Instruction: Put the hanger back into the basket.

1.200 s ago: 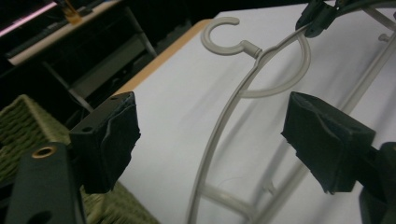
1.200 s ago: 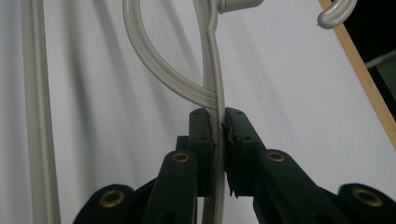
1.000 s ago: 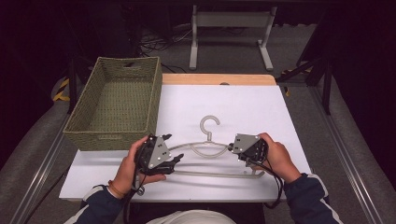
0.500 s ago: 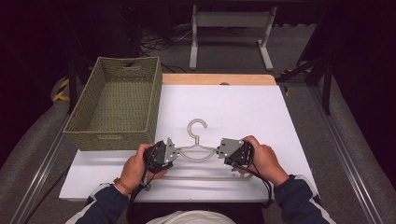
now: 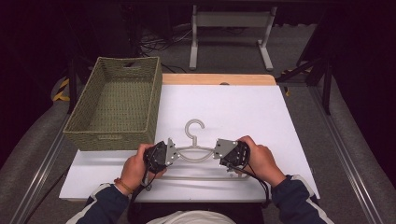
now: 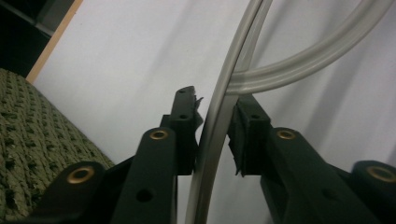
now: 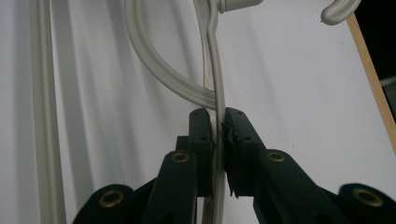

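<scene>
A pale grey plastic hanger (image 5: 194, 155) lies flat on the white board (image 5: 233, 107), hook pointing away from the person. My left gripper (image 5: 173, 152) grips its left shoulder and my right gripper (image 5: 216, 150) its right shoulder, each held in a hand. In the left gripper view the hanger's arm (image 6: 215, 140) runs between the jaws of the left gripper (image 6: 215, 103), which press against both of its sides. In the right gripper view the right gripper (image 7: 217, 116) is clamped tight on the hanger's thin arm (image 7: 212, 70); the bottom bar (image 7: 39, 116) runs along the left.
A green woven basket (image 5: 109, 138), with nothing in it, stands at the board's left, close to my left gripper; its wall (image 6: 28, 140) shows in the left gripper view. A wooden table edge (image 5: 215, 79) borders the board's far side. A white stand (image 5: 229, 28) sits on the floor beyond.
Both grippers have carried the hanger leftward and a little nearer the person, toward the basket's front corner. The two grippers now sit closer together on it.
</scene>
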